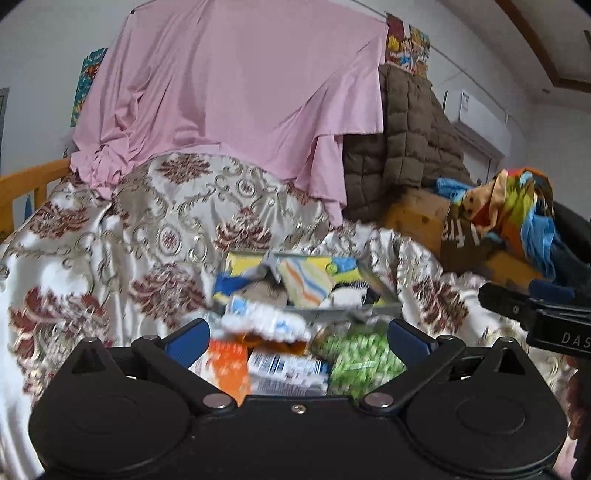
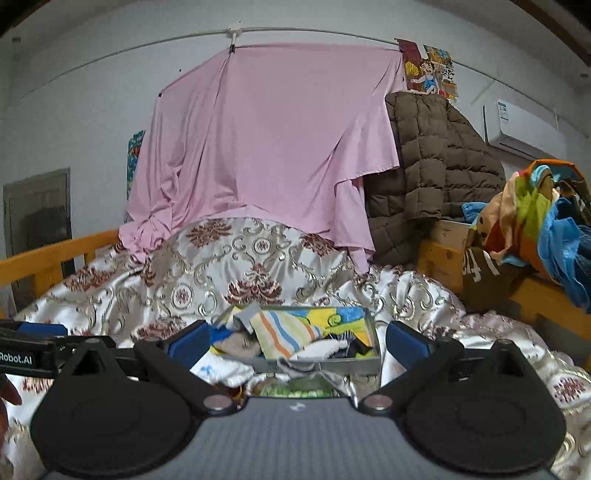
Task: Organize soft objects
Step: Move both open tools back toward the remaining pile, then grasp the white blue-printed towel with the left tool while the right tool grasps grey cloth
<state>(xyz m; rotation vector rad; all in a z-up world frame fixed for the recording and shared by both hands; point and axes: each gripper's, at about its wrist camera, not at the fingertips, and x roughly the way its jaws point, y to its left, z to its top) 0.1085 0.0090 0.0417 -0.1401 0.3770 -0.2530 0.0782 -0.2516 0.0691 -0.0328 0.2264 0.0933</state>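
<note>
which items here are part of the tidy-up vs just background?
Job:
grey box of folded cloths
striped cloth inside it
soft packs in front of the box
left gripper, right gripper, both open

Background:
pink sheet
brown jacket
patterned bedspread
air conditioner

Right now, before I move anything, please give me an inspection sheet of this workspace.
Surface: bed covered by a floral satin bedspread, wrinkled.
Job's things: grey box on the bedspread, filled with folded cloths, including a striped cloth; a white patterned cloth, blurred, lies at its near edge.
Clutter: orange, blue-white and green packets under the left gripper, blurred.
Grippers: left gripper open, holding nothing; right gripper open, holding nothing.
Cables: thin line along the wall.
Surroundings: hanging pink sheet, brown quilted jacket, colourful clothes pile, air conditioner, wooden bed frame.
</note>
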